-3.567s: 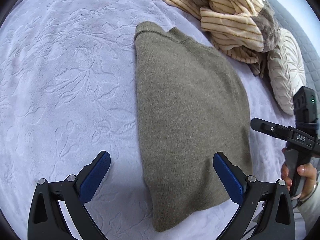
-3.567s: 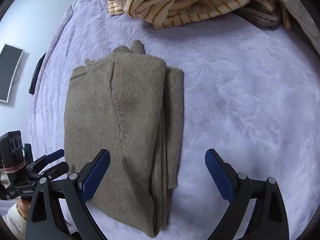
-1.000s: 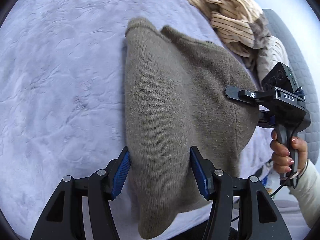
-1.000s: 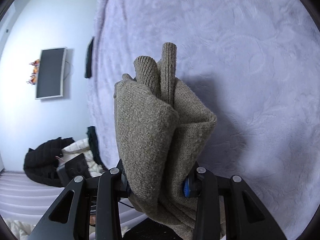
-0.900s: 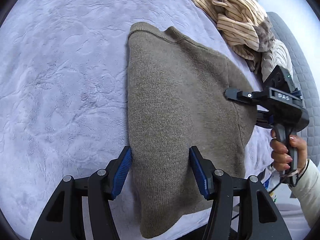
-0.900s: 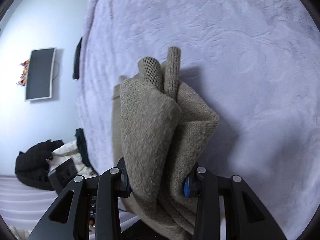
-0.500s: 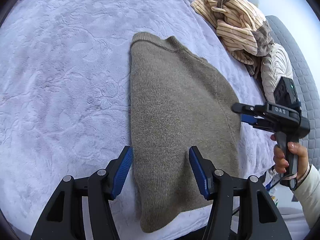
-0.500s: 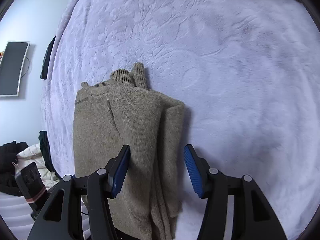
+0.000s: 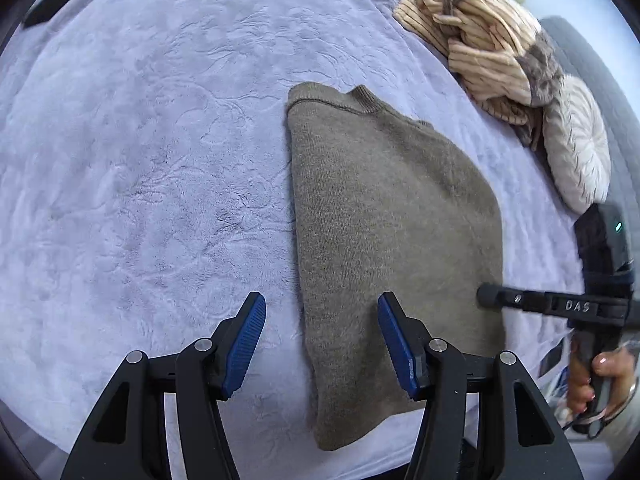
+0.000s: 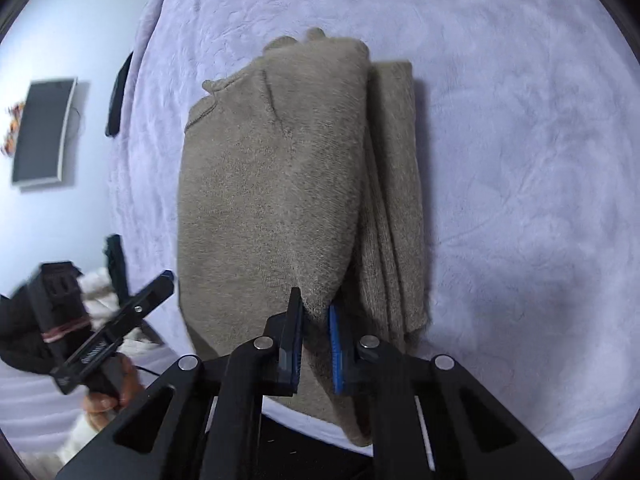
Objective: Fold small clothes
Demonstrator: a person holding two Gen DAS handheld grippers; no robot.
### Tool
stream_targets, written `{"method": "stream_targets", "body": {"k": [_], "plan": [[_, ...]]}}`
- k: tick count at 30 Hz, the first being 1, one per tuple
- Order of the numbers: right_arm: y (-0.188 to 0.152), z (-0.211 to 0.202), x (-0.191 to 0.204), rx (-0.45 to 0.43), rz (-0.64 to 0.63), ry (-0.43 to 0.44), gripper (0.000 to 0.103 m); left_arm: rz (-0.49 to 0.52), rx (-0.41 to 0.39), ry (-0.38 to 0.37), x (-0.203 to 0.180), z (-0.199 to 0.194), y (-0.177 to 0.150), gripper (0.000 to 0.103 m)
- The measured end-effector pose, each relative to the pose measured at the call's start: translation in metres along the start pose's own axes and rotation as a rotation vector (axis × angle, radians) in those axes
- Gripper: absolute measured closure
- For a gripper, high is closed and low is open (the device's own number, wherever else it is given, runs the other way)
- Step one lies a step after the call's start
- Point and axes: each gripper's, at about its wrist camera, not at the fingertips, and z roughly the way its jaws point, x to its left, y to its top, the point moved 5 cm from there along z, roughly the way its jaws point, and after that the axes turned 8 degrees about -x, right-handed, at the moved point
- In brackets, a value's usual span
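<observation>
sweater [image 10: 272, 184] hem pinched in right jaws

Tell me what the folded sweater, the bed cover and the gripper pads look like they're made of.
Sweater: olive-brown knit, probably wool or a wool blend; fine ribbing shows at the neckline, and the surface is fuzzy and matte.
Bed cover: lavender plush, likely fleece or velvet; it has a soft pile embossed with a leafy pattern.
Pads: blue, ridged, matte; they look like rubber or soft plastic, on black plastic-looking fingers.

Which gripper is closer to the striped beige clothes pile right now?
Right, though only marginally. The right gripper is pinched on the olive sweater at the edge facing the striped beige pile; the left gripper hangs open over the opposite edge.
</observation>
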Motion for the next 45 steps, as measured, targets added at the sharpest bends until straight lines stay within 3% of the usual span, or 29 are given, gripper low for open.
{"method": "stream_targets", "body": {"k": [2, 6, 17, 22, 33, 34, 36, 37, 38, 39, 45], "plan": [[0.002, 0.0, 0.007, -0.014, -0.102, -0.109, 0.091, 0.03, 0.013, 0.019, -0.004, 0.005, -0.006, 0.035], [0.0, 0.015, -0.003, 0.003, -0.192, -0.238, 0.091, 0.012, 0.022, 0.016, -0.009, 0.015, -0.011, 0.034], [-0.012, -0.001, -0.015, -0.002, -0.118, -0.214, 0.088, 0.05, 0.008, 0.103, -0.009, 0.006, -0.019, 0.026], [-0.034, -0.027, 0.002, -0.053, -0.197, -0.234, 0.088, 0.078, 0.037, 0.129, -0.009, -0.002, -0.033, 0.026], [-0.069, -0.04, 0.006, -0.032, -0.125, -0.177, 0.087, 0.111, 0.04, 0.128, -0.054, -0.018, -0.042, 0.026], [-0.07, -0.043, 0.007, -0.036, -0.126, -0.175, 0.084, 0.113, 0.031, 0.131, -0.058, -0.021, -0.041, 0.026], [-0.069, -0.048, 0.009, -0.043, -0.133, -0.179, 0.065, 0.107, 0.017, 0.137, -0.067, -0.025, -0.04, 0.026], [-0.068, -0.051, 0.011, -0.049, -0.137, -0.183, 0.044, 0.103, 0.013, 0.141, -0.071, -0.027, -0.04, 0.023], [-0.067, -0.055, 0.011, -0.055, -0.14, -0.183, 0.03, 0.098, 0.012, 0.149, -0.074, -0.029, -0.041, 0.006], [-0.065, -0.06, 0.012, -0.067, -0.145, -0.18, 0.028, 0.094, 0.012, 0.164, -0.077, -0.03, -0.042, 0.0], [-0.06, -0.072, 0.02, -0.089, -0.194, -0.197, 0.021, 0.072, -0.01, 0.233, -0.091, -0.037, -0.053, 0.0]]}}
